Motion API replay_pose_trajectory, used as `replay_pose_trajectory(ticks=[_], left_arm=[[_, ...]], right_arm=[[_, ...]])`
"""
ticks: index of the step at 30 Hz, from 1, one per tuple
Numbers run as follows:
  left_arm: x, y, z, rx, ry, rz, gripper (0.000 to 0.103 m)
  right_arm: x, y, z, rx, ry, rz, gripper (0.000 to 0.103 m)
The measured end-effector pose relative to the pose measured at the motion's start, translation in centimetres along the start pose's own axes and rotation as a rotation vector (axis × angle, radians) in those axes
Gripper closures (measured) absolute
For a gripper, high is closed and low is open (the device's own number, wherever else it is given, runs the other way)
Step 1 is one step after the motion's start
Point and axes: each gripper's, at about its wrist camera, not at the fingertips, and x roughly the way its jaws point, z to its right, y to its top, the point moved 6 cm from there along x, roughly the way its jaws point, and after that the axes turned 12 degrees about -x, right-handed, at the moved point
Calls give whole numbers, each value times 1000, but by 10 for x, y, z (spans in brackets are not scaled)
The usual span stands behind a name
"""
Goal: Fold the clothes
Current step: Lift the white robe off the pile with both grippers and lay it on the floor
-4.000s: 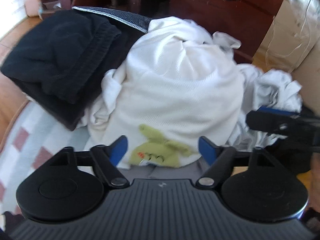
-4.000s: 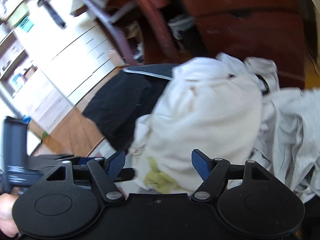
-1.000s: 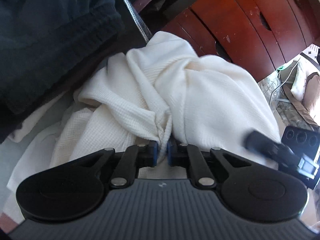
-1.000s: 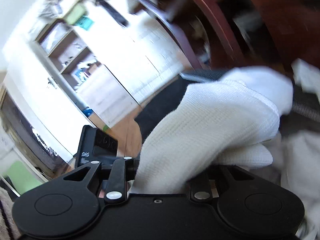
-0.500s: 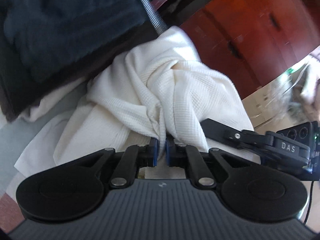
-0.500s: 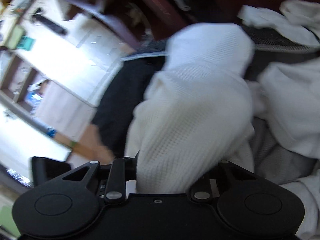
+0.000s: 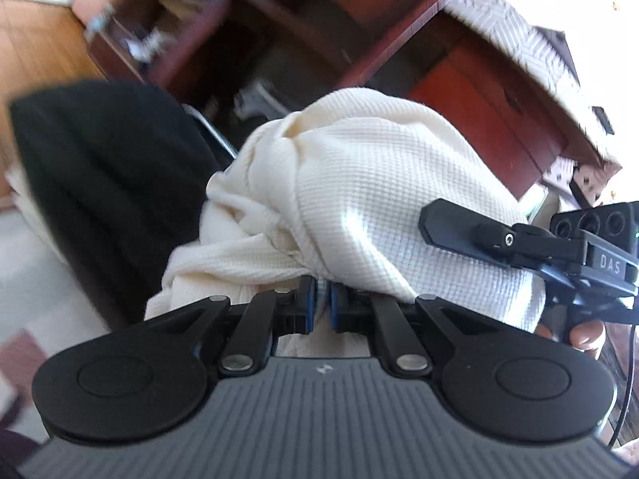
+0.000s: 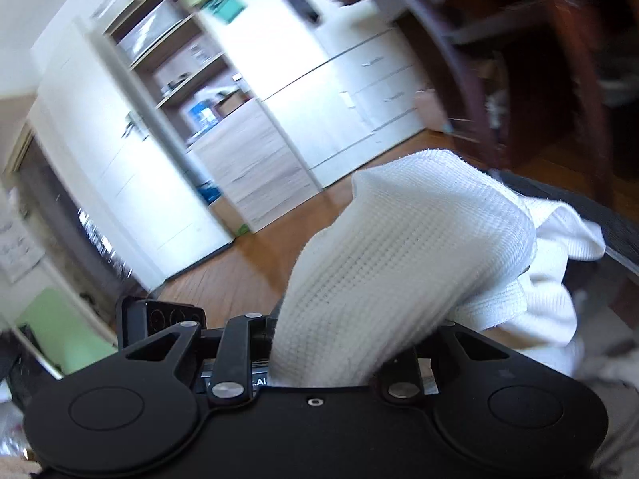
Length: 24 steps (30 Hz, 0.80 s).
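A cream waffle-knit garment (image 7: 359, 199) is bunched up right in front of the left wrist camera. My left gripper (image 7: 322, 299) is shut on a twisted fold of it, the blue pads pressed close together. The right gripper (image 7: 479, 235) shows at the right of the left wrist view, lying against the cloth with a hand below it. In the right wrist view the same white garment (image 8: 399, 263) rises out of my right gripper (image 8: 319, 359), which is shut on it; the cloth hides the fingertips.
A black garment (image 7: 108, 175) lies to the left of the cream one. Dark red wooden furniture (image 7: 479, 92) stands behind. White cabinets and shelves (image 8: 239, 99) and a wooden floor (image 8: 247, 263) show beyond. A pale rug (image 7: 32, 279) lies at lower left.
Both grippers closed on the cream garment and have lifted it; over the last half second both views swung upward, with the room now behind the cloth.
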Motion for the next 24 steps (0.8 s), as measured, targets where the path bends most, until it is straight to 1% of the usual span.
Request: replay_pose_trajectory(ticks=[2, 5, 7, 9, 12, 16, 19, 22, 24], left_arm=[[-25, 11, 3, -2, 9, 52, 99], [-75, 23, 3, -8, 25, 135, 98], [-111, 28, -2, -10, 49, 188, 98], [-142, 31, -5, -1, 103, 228, 98], [-180, 37, -13, 33, 206, 297, 98], [-224, 42, -28, 27, 292, 397, 98], [-250, 51, -44, -1, 310, 455, 98], [-276, 55, -47, 2, 319, 525, 98], [-294, 60, -46, 14, 362, 573, 98]], right_arm=[[15, 17, -29, -59, 44, -12, 70], [36, 37, -66, -108, 116, -28, 70], [50, 49, -90, -137, 165, -39, 70], [63, 61, -115, -167, 214, -50, 70], [92, 67, -149, -201, 286, -76, 71], [122, 72, -186, -281, 350, -104, 71], [143, 78, -212, -334, 395, -126, 71], [163, 84, -237, -386, 440, -147, 71], [177, 88, -253, -422, 470, -162, 71]])
